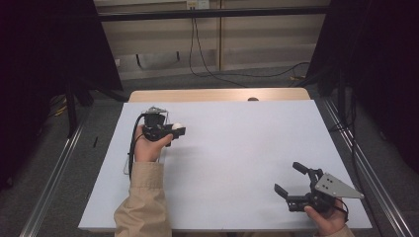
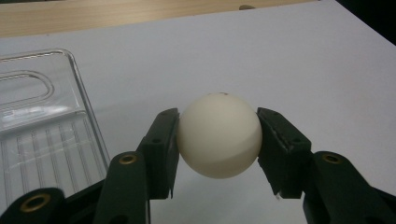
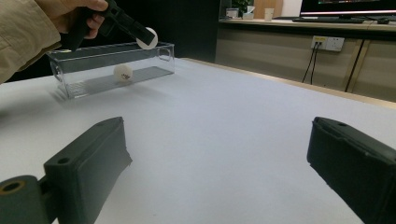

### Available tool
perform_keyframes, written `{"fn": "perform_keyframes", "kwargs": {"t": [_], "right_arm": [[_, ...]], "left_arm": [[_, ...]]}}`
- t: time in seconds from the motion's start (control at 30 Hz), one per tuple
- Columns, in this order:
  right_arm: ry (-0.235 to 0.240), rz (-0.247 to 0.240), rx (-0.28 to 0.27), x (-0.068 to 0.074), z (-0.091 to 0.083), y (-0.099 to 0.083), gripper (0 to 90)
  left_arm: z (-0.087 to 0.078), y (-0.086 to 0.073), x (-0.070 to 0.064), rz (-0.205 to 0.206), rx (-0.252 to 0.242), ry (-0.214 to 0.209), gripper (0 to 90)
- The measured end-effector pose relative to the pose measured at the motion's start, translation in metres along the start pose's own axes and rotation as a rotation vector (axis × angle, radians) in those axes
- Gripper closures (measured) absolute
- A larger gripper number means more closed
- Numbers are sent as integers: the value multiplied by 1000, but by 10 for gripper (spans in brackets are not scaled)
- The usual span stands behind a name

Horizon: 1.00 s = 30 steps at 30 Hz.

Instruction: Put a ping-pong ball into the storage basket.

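One white ball is pinched in the left claw, up off the bench beside the clear tray, probably headed in with the second ball. Right claw sits spread wide and empty near the bench's front edge, out of the way I guess.

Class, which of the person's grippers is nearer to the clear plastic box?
Left. The left gripper holds a white ball just beside the clear plastic box; the right gripper rests far across the table, open.

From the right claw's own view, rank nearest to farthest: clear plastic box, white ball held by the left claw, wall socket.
1. Clear plastic box, upper left on the table.
2. White ball, above the box's far end, close behind.
3. Wall socket, far right.
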State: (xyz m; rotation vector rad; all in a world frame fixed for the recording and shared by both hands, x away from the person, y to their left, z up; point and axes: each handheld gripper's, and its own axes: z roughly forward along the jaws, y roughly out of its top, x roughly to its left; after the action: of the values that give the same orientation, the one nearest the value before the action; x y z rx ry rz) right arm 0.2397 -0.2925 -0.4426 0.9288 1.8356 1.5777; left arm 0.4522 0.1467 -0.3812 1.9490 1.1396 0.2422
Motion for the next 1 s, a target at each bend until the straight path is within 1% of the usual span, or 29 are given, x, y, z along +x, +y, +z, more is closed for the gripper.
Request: {"fn": "perform_keyframes", "kwargs": {"t": [0.17,0.53,0.73,1.0], "right_arm": [[0,0,0,0,0,0,44],[0,0,1,0,0,0,43],[0,0,2,0,0,0,43],[0,2,2,0,0,0,43]], "left_arm": [[-2,0,1,-2,-8,10,509],[-6,-1,6,8,-6,43,509],[-10,-2,9,-3,-17,49,509],[-12,-2,11,-4,-20,52,509]]}}
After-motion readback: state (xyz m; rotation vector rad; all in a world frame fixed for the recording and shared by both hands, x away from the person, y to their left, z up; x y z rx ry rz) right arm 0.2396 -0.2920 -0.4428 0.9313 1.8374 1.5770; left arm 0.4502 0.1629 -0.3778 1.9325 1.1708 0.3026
